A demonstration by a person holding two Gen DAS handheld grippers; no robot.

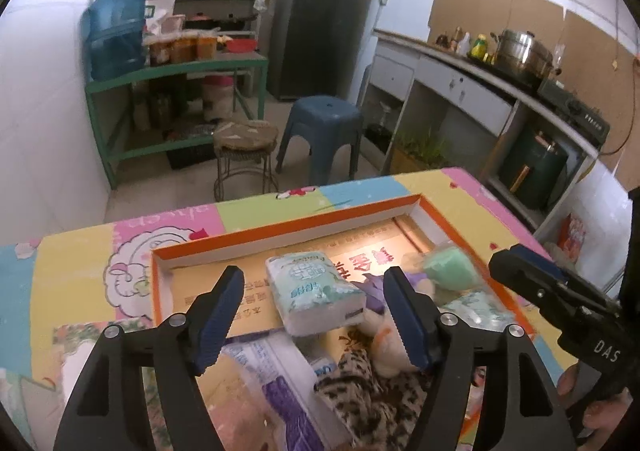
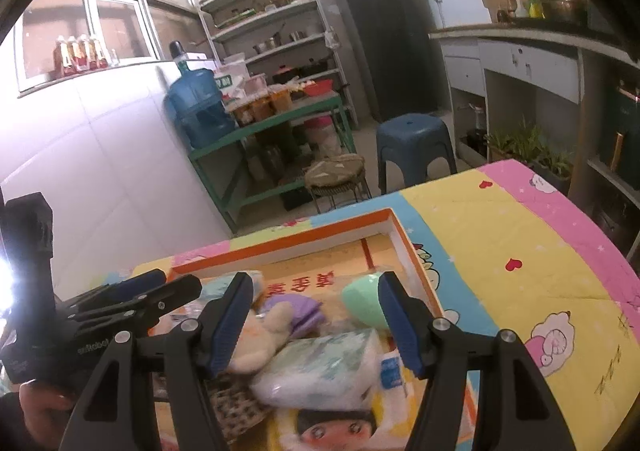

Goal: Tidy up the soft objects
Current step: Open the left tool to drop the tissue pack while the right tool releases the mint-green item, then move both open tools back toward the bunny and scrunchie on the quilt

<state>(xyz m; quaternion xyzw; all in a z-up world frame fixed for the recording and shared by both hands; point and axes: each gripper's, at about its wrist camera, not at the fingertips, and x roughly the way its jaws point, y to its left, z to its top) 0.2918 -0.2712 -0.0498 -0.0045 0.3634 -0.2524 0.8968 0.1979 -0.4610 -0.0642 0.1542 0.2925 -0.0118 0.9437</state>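
Observation:
An orange-rimmed cardboard box lies on the table with soft things in it. My left gripper is open above its near side, and a white-green tissue pack lies between its fingers, untouched. Nearby are a cream plush toy, a leopard-print cloth and a mint-green pack. My right gripper is open over the box's right half, above the plush toy, a second tissue pack and the green pack. Nothing is held.
A bright cartoon-print cloth covers the table, with bare room right of the box. Beyond the far edge stand a blue plastic stool, a round cushioned stool, a green rack and a kitchen counter.

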